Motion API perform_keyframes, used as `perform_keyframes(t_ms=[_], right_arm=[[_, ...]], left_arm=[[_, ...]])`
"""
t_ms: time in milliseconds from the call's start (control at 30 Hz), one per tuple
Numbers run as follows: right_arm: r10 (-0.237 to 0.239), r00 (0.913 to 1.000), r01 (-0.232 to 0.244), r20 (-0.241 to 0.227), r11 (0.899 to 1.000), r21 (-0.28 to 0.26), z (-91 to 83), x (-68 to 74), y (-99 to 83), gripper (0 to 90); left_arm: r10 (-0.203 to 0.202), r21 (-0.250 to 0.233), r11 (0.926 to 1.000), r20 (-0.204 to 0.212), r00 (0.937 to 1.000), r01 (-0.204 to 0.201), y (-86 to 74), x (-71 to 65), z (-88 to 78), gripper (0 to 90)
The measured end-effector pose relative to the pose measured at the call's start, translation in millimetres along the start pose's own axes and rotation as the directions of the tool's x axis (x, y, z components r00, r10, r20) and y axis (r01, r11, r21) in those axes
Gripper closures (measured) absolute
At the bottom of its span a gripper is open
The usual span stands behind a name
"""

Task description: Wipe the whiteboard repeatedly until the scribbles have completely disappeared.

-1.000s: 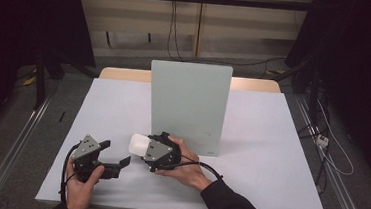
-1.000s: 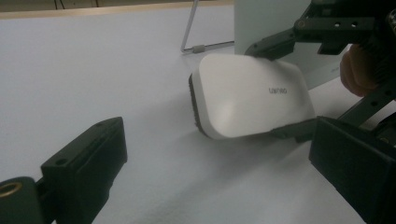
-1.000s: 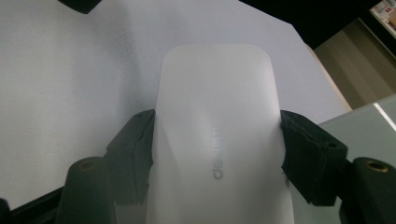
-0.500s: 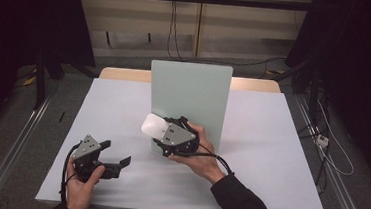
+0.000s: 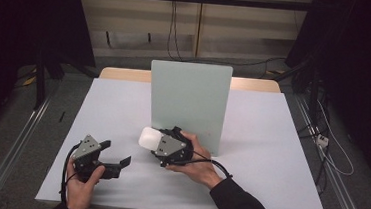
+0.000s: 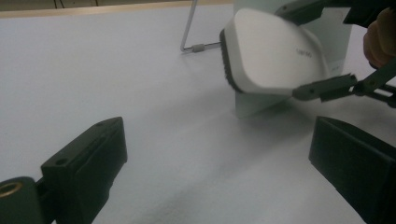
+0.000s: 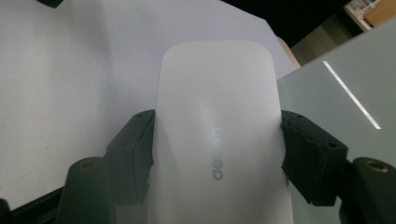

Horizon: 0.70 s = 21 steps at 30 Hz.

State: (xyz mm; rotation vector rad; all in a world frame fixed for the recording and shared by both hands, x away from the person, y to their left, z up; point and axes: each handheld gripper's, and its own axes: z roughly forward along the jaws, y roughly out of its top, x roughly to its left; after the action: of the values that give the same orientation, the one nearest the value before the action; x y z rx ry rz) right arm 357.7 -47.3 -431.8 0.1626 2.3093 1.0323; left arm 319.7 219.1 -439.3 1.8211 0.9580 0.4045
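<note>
**A:** ok so what's the right tool [image 5: 151,141] doing here? Looks like it's got something white.

**B:** yep, it's clamped on a white eraser [image 5: 149,138], the rounded plastic kind with a dark felt strip along one edge. In the right gripper view both black jaws press against its two long sides, and there's faint grey lettering on top that I can't read properly. The eraser [image 7: 217,135] sticks out past the jaw tips.

**A:** and where is it sitting on the bench?

**B:** it's near the middle of the white bench [image 5: 271,141], just in front of the pale green board [image 5: 190,100] that stands upright there. From above it sits by the board's lower left corner. Can't tell if it actually touches the board. In the left gripper view the eraser [image 6: 275,53] looks lifted clear of the bench surface, felt side facing left, with the board's thin metal stand [image 6: 191,32] behind it.

**A:** left tool?

**B:** left tool [image 5: 119,154] is near the front left of the bench, held low, jaws spread wide with nothing between them. It points right, toward the eraser, but stays well apart from it.
</note>
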Motion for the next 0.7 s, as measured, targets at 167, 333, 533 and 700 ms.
perform_keyframes(t_ms=[167,333,533,700], right_arm=[[-0.012,0.9994,0.012,-0.032,1.000,0.007,12.5,9.5,2.1,31.3],[-0.028,0.9977,0.029,-0.062,0.999,0.017,24.4,17.8,5.1,31.3],[-0.004,0.9997,0.005,-0.026,1.000,0.011,12.7,11.0,2.3,31.3],[0.006,0.9999,-0.006,0.011,1.000,0.016,-1.7,4.9,-4.1,31.3]], left_arm=[[0.001,0.002,1.0000,0.003,1.0000,-0.001,-0.2,0.3,0.6,4.2],[0.005,0.004,1.0000,0.001,1.0000,-0.005,-0.1,1.3,-0.7,4.2],[0.005,0.002,1.0000,0.001,1.0000,-0.005,0.0,1.4,-1.0,4.2],[0.004,-0.001,1.0000,0.000,1.0000,-0.004,0.2,0.9,-1.1,4.2]])
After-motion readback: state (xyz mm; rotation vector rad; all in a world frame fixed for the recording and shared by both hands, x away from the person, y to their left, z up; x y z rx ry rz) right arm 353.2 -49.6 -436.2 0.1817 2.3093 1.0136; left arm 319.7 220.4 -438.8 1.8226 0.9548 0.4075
